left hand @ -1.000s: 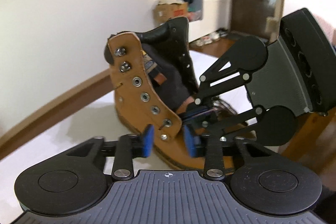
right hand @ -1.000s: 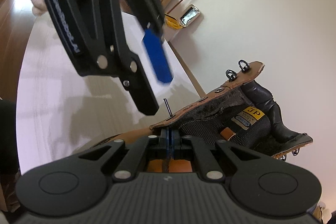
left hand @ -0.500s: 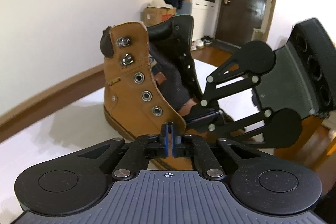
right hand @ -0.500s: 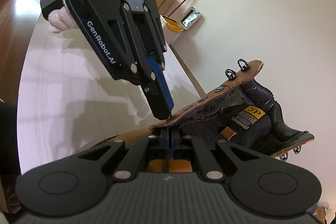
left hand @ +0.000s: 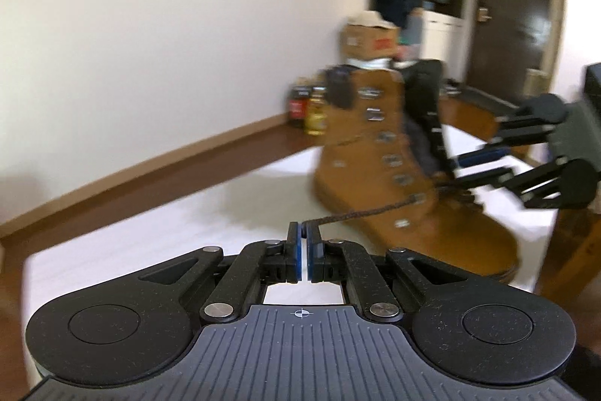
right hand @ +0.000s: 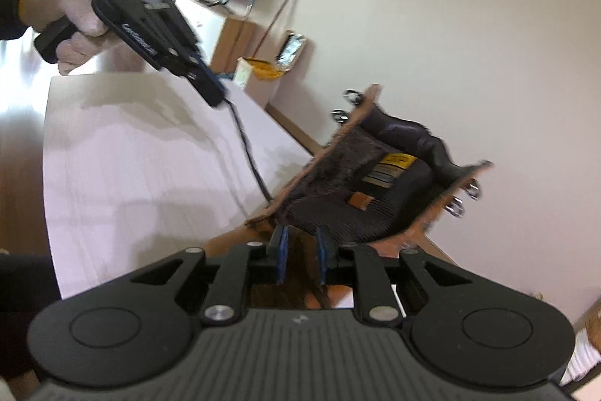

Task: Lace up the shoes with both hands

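On the white table (left hand: 157, 232) the tan boot (left hand: 375, 168) stands at two o'clock in our left view, flaps splayed. Our left gripper (left hand: 303, 256) is clenched on the dark lace (left hand: 368, 212), drawn taut from a low eyelet (left hand: 417, 198). Our right gripper (right hand: 300, 256) hangs released at the tongue's base, jaws apart — holding nothing. Pull harder and the unbraced boot may tip or slide; the thin lace could also slip out.

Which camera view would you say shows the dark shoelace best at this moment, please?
The right wrist view: the shoelace runs as one line from the shut left gripper down to the boot. The left wrist view shows it blurred and shorter, from its own pads to a lower eyelet.
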